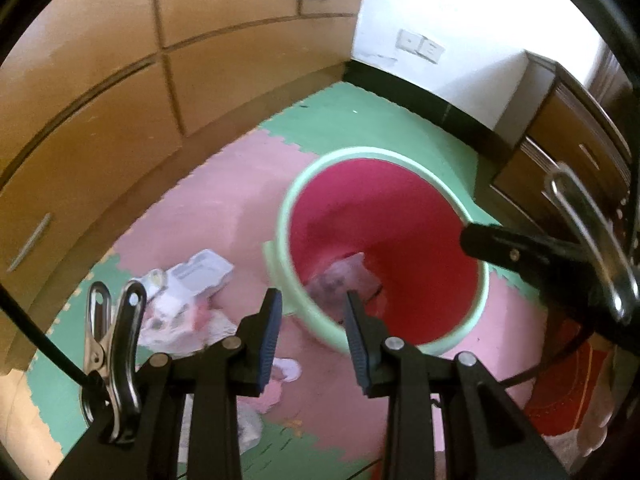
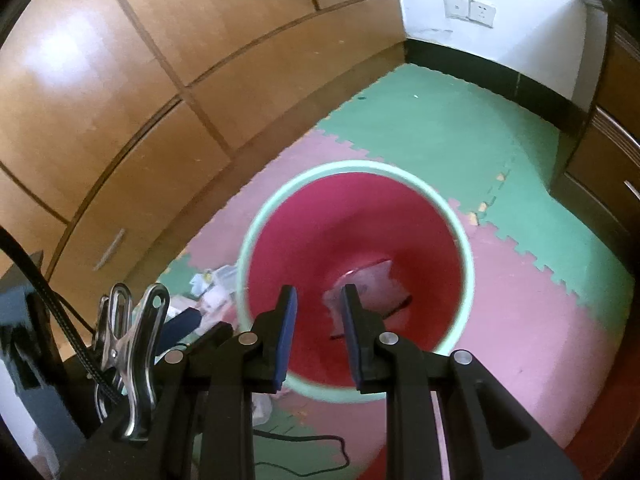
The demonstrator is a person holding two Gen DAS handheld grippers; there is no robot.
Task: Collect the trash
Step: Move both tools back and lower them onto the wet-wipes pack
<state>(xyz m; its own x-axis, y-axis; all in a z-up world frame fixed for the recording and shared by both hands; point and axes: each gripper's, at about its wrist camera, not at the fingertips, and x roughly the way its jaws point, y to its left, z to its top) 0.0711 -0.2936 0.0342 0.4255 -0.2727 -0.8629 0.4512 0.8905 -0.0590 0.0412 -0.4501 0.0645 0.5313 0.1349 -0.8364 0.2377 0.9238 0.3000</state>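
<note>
A red bin with a pale green rim [image 1: 282, 216] [image 2: 466, 264] stands on the foam floor mat. A clear crumpled plastic wrapper [image 1: 346, 274] [image 2: 374, 280] lies at its bottom. My left gripper [image 1: 313, 300] hovers over the bin's near left rim, open, with nothing between its blue pads. My right gripper [image 2: 319, 294] hangs over the bin's mouth, also open and empty. One of its black fingers [image 1: 500, 246] reaches in from the right in the left wrist view. A pile of white packaging and crumpled paper [image 1: 188, 292] [image 2: 216, 286] lies on the mat left of the bin.
Light wooden cabinet doors [image 1: 100, 128] [image 2: 120, 100] run along the left. A dark drawer unit [image 1: 560, 152] stands at the right by a white wall with sockets [image 2: 470, 10]. More paper scraps [image 1: 280, 376] lie near the bin's base. A thin black cable [image 2: 312, 440] trails over the mat.
</note>
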